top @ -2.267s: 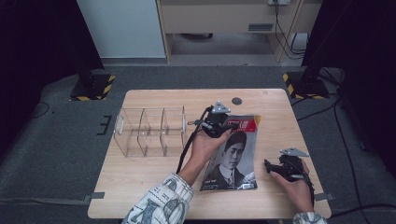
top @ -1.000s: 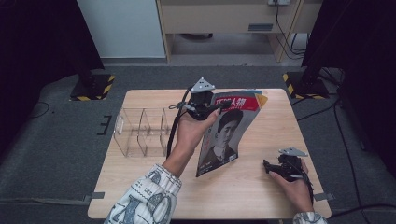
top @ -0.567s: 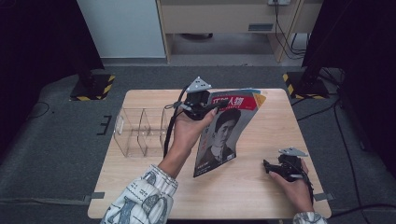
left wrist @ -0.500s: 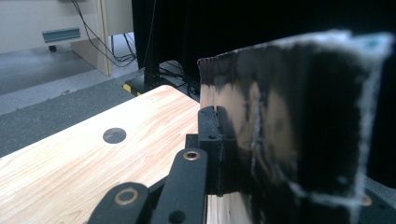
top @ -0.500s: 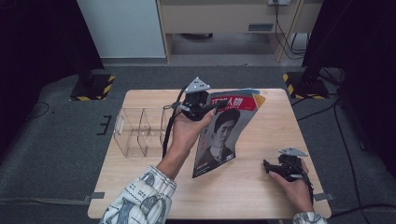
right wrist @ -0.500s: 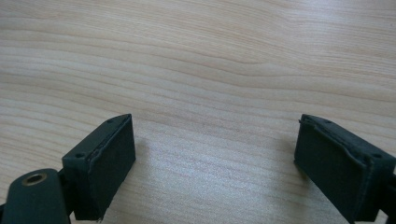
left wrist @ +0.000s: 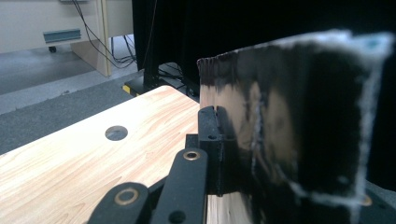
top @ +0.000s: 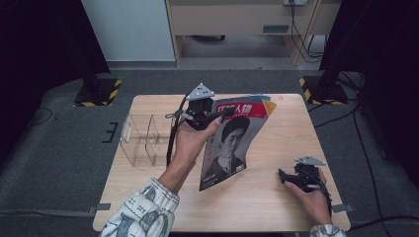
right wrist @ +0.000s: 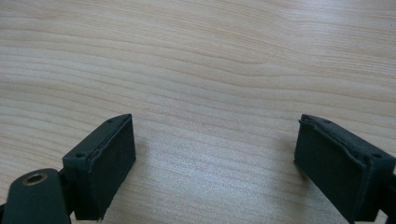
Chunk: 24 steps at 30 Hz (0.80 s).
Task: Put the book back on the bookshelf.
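Left hand-held gripper raised and clamped; right hand-held gripper low, jaws apart.

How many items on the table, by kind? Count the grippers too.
Magazines: 1, the magazine, lifted at its top edge by the left gripper
Clear acrylic organizers: 1, the organizer
Grippers: 2, the left gripper and the right gripper, whose jaws stand apart over bare wood
Total: 4

black grippers; patterned white sleeve
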Each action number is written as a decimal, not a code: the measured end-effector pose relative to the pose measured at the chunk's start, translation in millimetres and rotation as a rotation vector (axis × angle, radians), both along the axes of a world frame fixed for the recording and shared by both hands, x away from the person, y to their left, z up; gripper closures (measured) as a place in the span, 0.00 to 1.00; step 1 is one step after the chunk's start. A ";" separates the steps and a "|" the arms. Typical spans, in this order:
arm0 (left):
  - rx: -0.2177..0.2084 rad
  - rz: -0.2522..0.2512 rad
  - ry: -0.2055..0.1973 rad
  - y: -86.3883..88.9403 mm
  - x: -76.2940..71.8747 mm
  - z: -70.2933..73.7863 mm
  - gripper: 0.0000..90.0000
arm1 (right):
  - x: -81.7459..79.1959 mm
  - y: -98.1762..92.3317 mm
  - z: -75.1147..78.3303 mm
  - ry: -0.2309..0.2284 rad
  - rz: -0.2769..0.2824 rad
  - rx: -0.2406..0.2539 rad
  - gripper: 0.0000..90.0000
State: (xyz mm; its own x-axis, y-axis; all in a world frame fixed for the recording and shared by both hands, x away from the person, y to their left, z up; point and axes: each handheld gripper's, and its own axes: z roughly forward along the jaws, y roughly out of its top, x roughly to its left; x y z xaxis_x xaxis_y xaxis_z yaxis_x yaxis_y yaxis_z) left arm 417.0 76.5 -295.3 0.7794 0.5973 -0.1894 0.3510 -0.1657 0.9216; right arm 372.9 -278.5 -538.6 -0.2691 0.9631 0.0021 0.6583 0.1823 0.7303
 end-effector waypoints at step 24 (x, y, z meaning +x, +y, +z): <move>-0.042 -0.009 0.005 27.6 -22.7 -6.6 0.96 | -0.2 -0.5 0.0 0.001 0.008 -0.004 0.14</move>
